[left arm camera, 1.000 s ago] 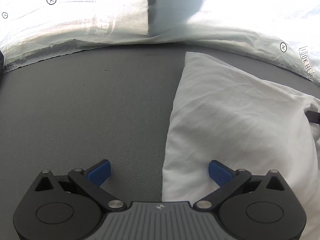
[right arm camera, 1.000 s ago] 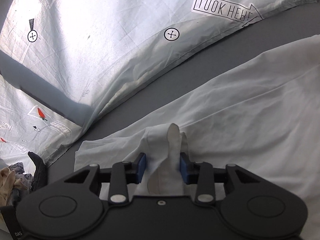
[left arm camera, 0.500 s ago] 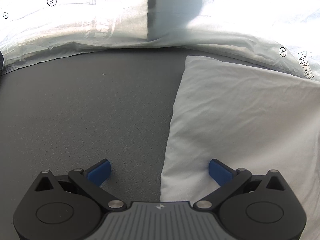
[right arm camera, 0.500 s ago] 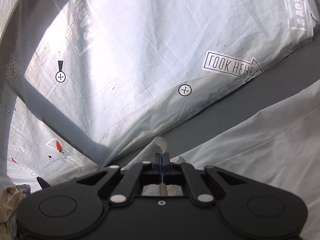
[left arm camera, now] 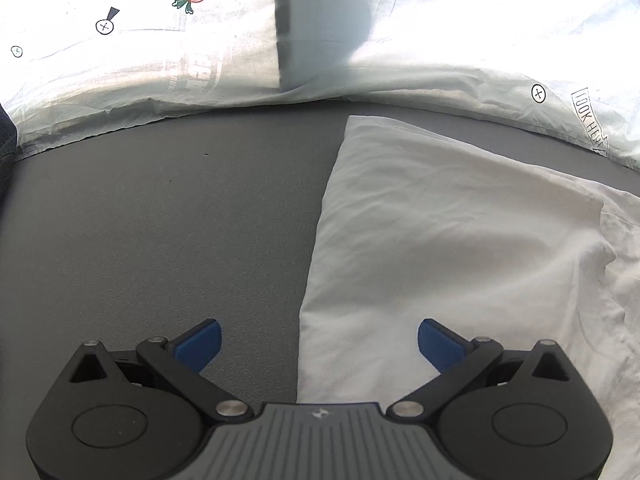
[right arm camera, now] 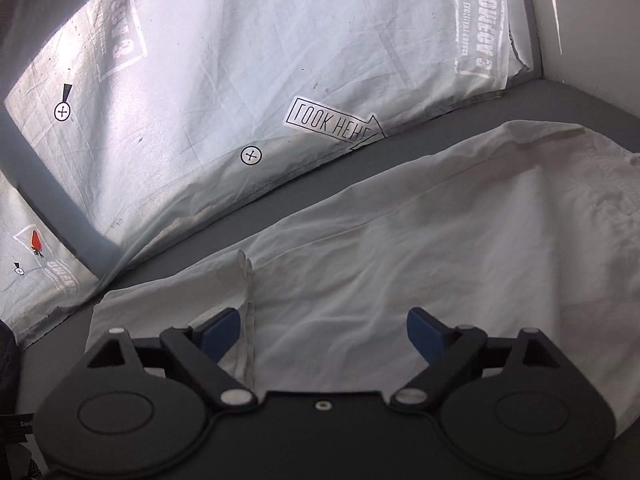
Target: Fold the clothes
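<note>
Hovering low over the grey bench [left arm camera: 152, 240], both hand-held grippers are spread wide with nothing pinched between the blue pads. The left hand-held gripper [left arm camera: 319, 344] straddles the left edge of the white garment [left arm camera: 440, 248]: its left pad [left arm camera: 200, 344] is over bare bench, the right one over cloth. The right hand-held gripper [right arm camera: 323, 331] sits level above the same white garment [right arm camera: 420, 248], left pad [right arm camera: 220, 332] right by a raised seam or fold ridge that runs away from it; hard to say if it's touching.

The garment lies mostly flat on the right half of the bench, bunched up at its far right. Its left edge runs pretty straight, slanting toward the back. Loads of open grey surface to the left of it. Along the back, a thin strip of bench separates the cloth from the printed white sheet [right arm camera: 260, 80] with carrots and a "LOOK HERE" arrow. There's a dark pile [right arm camera: 8, 360] at the far left edge, too cropped to identify.
</note>
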Demonstrator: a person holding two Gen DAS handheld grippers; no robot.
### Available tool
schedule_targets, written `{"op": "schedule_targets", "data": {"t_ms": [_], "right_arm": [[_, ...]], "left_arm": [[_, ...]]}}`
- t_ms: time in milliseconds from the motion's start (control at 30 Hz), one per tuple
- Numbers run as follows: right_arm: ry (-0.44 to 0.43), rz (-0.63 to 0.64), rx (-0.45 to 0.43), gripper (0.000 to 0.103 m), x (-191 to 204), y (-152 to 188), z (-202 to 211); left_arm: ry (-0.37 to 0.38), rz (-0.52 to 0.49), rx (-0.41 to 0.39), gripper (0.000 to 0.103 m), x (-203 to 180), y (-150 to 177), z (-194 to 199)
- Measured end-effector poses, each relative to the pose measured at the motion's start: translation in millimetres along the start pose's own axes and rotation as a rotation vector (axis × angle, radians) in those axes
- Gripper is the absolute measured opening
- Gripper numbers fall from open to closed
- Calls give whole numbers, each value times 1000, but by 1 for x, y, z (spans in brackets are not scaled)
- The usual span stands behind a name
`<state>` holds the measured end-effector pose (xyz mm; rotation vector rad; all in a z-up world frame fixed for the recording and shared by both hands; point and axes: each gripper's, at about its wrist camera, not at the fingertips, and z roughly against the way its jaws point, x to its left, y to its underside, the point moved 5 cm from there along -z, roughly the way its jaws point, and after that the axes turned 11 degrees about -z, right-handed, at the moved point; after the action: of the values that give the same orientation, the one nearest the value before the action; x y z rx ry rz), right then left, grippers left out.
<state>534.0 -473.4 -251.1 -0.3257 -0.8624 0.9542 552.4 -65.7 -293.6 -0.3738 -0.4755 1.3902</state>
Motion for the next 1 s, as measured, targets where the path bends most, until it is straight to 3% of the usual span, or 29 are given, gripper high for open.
{"op": "schedule_targets", "data": {"t_ms": [200,367,467,767,900,1000], "right_arm": [[83,-115,-95,103,-85,6,62],[152,-167,-109,103,-134,5,91],[162,-187,-101,103,-158,-3,96],[158,-272,-65,103,-218,-52,67],[70,-347,9,103,-228,-65,40],[6,-417,9,103,-230,-71,31]], "left_arm": [[63,-86,-47,103,-63,20,39],[111,-167,-9,103,-126,44,41],[64,-188,9,103,-155,60,38],[19,-75,36,103,-155,71,29],[10,-39,36,103,-155,74,28],[0,-21,60,103,-155,72,28]]}}
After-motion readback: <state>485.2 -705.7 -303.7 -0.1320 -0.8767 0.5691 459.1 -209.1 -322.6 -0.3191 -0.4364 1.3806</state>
